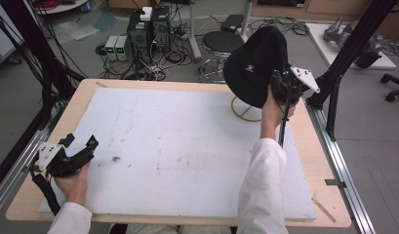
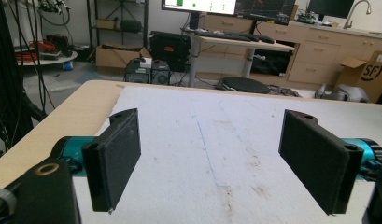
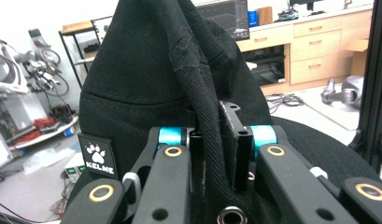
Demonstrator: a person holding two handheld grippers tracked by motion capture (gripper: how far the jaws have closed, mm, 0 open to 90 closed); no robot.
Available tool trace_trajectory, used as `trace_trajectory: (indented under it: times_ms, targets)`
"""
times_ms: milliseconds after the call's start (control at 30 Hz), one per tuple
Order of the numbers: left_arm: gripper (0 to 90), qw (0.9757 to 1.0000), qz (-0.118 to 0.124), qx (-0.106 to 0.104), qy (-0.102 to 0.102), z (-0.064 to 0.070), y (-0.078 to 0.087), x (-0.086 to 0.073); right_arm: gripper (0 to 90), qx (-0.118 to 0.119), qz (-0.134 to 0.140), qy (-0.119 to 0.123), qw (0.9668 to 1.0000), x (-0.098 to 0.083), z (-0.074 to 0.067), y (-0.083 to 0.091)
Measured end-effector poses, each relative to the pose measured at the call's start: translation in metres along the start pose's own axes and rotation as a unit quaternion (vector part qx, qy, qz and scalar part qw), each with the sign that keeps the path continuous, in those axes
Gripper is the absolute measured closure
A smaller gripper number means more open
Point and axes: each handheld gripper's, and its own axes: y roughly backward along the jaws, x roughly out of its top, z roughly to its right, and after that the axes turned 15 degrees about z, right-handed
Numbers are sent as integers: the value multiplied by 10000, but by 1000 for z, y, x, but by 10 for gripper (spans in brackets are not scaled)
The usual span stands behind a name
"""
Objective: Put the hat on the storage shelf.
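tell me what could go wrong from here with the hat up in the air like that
1. The right gripper pinches only a narrow fold of the black hat, so the fabric might slip out.
2. The hat hangs just above the wire stand; swinging it could knock the stand over.
3. The left gripper sits open at the near left corner, too far away to catch a drop.

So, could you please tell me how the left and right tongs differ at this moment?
The left tongs stand wide open with nothing between the jaws; the right tongs are shut on a fold of the black hat. The left sit low at the table's near left corner; the right are raised at the far right. Both are hand-held.
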Motion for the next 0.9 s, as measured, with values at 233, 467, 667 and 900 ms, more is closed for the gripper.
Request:
trace_trajectory:
  times_ms: [233,467,667,900]
  targets:
    - [216,10000,4,49,26,-4,0,0,743,-70,-61,14,10000,-3,-2,-1]
    - [219,10000,0,75,51,-5,1,0,568,-55,-54,64,9999,-3,-3,-1]
    - [221,9999,5,83,58,-5,0,1,465,104,-15,217,9997,-1,-3,0]
    - [221,9999,-7,89,57,-5,0,1,374,119,39,184,9998,1,0,0]
